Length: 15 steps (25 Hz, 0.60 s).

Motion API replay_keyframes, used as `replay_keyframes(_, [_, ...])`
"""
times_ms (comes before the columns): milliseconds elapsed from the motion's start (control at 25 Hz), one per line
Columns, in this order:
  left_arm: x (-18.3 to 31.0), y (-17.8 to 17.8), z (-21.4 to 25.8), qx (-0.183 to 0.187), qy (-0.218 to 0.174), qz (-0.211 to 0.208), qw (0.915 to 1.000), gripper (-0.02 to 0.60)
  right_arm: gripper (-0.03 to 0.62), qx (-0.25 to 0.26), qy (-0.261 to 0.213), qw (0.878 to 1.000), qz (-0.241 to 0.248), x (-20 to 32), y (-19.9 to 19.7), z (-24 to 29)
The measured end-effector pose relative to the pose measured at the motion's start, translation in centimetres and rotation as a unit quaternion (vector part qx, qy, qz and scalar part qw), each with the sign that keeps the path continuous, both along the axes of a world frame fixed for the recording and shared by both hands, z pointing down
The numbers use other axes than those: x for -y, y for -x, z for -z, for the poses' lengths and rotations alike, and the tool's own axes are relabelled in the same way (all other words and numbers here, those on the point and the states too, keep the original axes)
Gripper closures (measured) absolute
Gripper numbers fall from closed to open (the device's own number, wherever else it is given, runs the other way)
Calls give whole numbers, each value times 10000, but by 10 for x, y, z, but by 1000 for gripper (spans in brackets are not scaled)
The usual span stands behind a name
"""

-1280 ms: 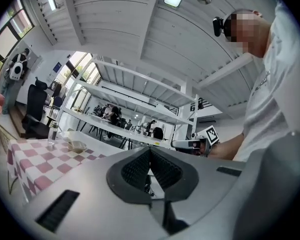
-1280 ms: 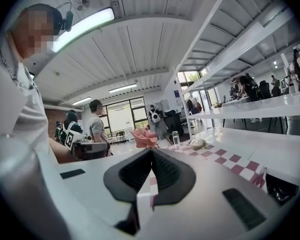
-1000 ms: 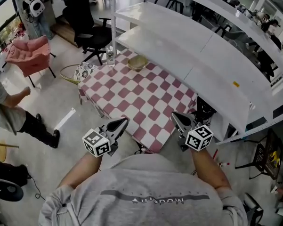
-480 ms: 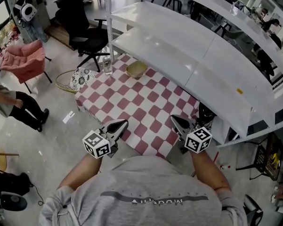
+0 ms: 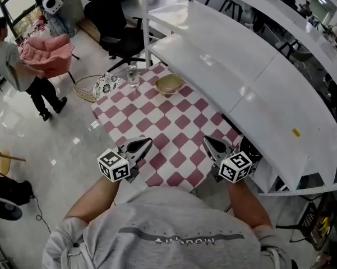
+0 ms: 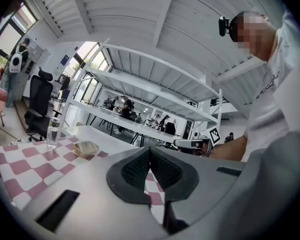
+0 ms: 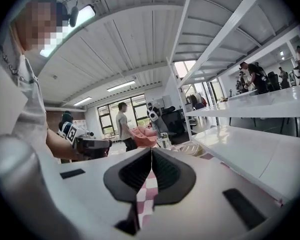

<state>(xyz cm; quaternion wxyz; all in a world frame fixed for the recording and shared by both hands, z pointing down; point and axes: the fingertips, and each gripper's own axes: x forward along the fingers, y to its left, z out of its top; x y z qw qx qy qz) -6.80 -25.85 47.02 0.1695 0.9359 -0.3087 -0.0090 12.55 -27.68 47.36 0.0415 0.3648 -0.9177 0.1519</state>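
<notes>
Person (image 5: 11, 55) stands at a pink armchair (image 5: 49, 50) on the glossy floor at far left, with a round basket (image 5: 98, 87) lying on the floor just off the far left corner of a table (image 5: 157, 125) covered in a red-and-white checked cloth. Clear bottle (image 5: 133, 75) stands at the table's far edge, and a shallow tan bowl (image 5: 169, 84) sits near it toward the far right corner. Over the near left corner hangs the left hand-held gripper (image 5: 145, 143), its dark ribbed jaws pressed together with nothing between them, as its own view (image 6: 150, 160) confirms. The right hand-held gripper (image 5: 207, 141) hangs level with it over the near edge, toward the near right corner, its jaws likewise pressed together and empty (image 7: 151, 163). Both are well apart from the bottle and bowl. White shelving (image 5: 230, 60) runs along the table's right edge, and a black office chair (image 5: 116, 29) stands beyond the far edge.
</notes>
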Motion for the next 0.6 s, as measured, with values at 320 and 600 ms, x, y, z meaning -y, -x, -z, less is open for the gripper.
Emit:
replay_keyframes(320, [35, -25, -20, -89, 622, 846, 9944, 566, 568, -121, -126, 9982, 570, 59, -38, -26])
replay_keyframes(600, [97, 5, -53, -102, 990, 789, 9919, 566, 568, -508, -153, 9977, 415, 111, -15, -62])
